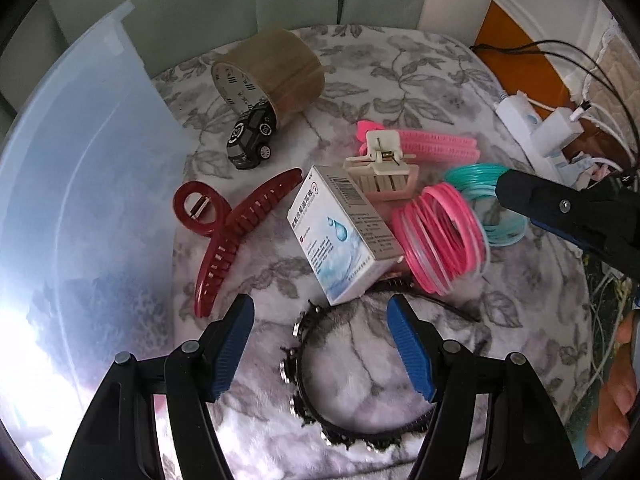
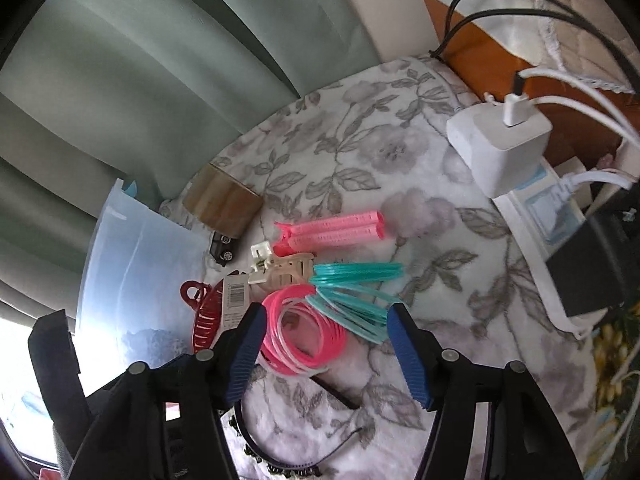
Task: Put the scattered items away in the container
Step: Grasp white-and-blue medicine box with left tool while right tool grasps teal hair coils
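On the left stood the clear tub [image 1: 80, 184], its wall tall beside the floral blanket [image 1: 400, 80]; through the frosted plastic only a dim dark shape showed low down, too vague to name, so whether anything lay inside could not be told. Rightward, everything plainly seen lay outside it on the blanket: a tape roll [image 1: 276, 68] with a toy car [image 1: 252, 140] against it; a red claw clip [image 1: 236, 232]; a white box [image 1: 340, 236] leaning on a beige clip [image 1: 384, 168]; pink rollers [image 1: 436, 146] behind; pink rings [image 1: 436, 236] and teal rings [image 1: 480, 200] touching; a studded headband [image 1: 320, 380] nearest, partly under the box. By that count the tidying looked largely left to do.

The left gripper [image 1: 320, 344] hung spread wide over the headband, holding nothing; the right gripper [image 2: 326, 344] was likewise wide apart, bracketing the pink and teal rings with nothing clasped. A charger [image 2: 496, 144] and cables sat at the far right; the tub's rim and floor were cut off by the frame.
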The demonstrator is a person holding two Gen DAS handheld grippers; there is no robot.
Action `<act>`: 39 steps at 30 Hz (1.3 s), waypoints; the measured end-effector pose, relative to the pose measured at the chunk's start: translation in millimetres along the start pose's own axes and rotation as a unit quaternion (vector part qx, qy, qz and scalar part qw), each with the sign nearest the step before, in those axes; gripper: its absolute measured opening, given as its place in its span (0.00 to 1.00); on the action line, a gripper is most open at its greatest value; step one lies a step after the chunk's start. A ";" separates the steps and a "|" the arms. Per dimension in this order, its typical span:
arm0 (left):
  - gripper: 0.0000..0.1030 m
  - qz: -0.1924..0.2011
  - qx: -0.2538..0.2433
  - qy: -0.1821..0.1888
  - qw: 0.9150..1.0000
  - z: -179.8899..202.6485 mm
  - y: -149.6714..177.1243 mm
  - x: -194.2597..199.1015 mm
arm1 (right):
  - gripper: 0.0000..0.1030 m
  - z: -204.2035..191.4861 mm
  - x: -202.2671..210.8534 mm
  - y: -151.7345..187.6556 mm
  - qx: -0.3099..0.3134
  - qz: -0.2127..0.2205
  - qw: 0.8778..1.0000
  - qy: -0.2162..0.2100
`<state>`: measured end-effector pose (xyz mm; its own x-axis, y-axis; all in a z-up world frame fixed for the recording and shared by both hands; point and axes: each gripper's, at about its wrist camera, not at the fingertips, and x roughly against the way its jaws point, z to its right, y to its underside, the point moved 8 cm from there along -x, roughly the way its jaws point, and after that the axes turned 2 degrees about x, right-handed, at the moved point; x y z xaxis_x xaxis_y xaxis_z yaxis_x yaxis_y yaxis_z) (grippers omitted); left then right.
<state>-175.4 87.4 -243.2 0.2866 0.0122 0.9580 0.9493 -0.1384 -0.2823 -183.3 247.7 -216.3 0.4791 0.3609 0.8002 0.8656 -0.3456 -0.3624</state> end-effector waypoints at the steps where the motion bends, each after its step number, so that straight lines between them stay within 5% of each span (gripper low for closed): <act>1: 0.68 0.000 -0.002 0.000 1.000 0.8 -0.7 -2.5 | 0.66 -0.7 -2.3 -0.7 0.001 -0.001 1.000 0.000; 11: 0.68 0.014 0.043 -0.011 0.999 -23.7 -12.9 -10.7 | 0.68 -14.0 -10.1 11.1 0.038 -0.027 0.999 -0.009; 17: 0.68 0.022 0.047 -0.006 0.999 -24.8 -17.1 -12.7 | 0.68 -18.4 -21.7 18.5 0.074 -0.041 0.996 0.022; 29: 0.68 0.075 0.084 -0.015 0.993 -45.9 -37.7 1.7 | 0.61 -8.8 -30.7 9.3 0.053 -0.036 0.998 0.029; 39: 0.68 0.084 0.050 -0.001 0.995 -27.6 -62.0 -2.3 | 0.52 -7.5 -32.5 -2.1 0.035 -0.025 0.999 0.018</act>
<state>-238.5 68.6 -226.5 0.4433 -0.0005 0.8964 0.8956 -0.0402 -0.4430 -201.8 230.3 -238.0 0.4299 0.3444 0.8346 0.8973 -0.2656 -0.3526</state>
